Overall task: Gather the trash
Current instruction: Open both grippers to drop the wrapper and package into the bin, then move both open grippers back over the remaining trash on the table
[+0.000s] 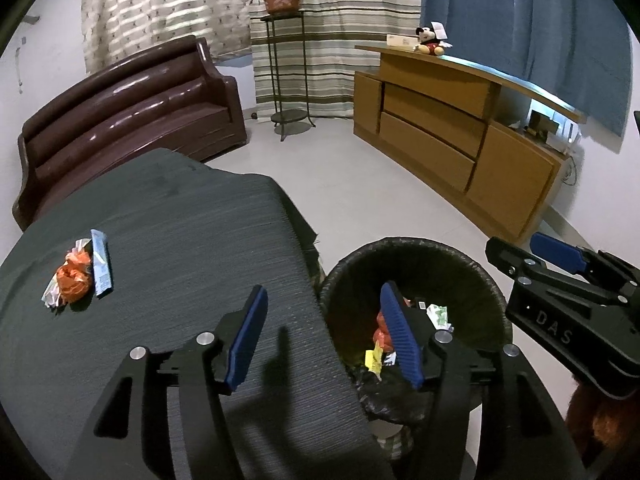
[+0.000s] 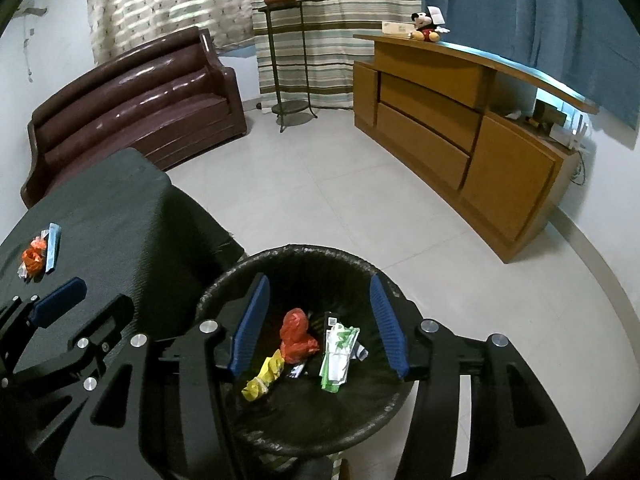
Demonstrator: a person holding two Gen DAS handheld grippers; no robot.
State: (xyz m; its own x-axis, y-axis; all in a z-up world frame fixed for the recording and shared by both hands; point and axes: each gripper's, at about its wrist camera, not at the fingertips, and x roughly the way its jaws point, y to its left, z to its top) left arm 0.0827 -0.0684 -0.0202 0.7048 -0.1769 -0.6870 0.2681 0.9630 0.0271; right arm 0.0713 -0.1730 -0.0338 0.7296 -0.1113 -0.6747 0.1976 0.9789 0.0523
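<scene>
A black round trash bin (image 2: 224, 292) stands on the floor beside the dark cloth-covered table (image 1: 168, 216). In the bin lie a red wrapper (image 2: 296, 334), a yellow wrapper (image 2: 264, 378) and a green-white packet (image 2: 336, 356). On the table lie an orange crumpled wrapper (image 1: 74, 278) and a light blue sachet (image 1: 101, 262), side by side. My right gripper (image 2: 320, 320) is open and empty above the bin. My left gripper (image 1: 324, 332) is open and empty over the table's right edge and the bin's (image 1: 480, 280) rim. The right gripper also shows in the left wrist view (image 1: 560, 264).
A brown sofa (image 1: 132, 108) stands behind the table. A wooden cabinet (image 1: 452, 128) with a Mickey toy (image 1: 432, 42) runs along the right wall. A metal plant stand (image 1: 286, 72) stands by the curtains. Tiled floor (image 2: 320, 184) lies between them.
</scene>
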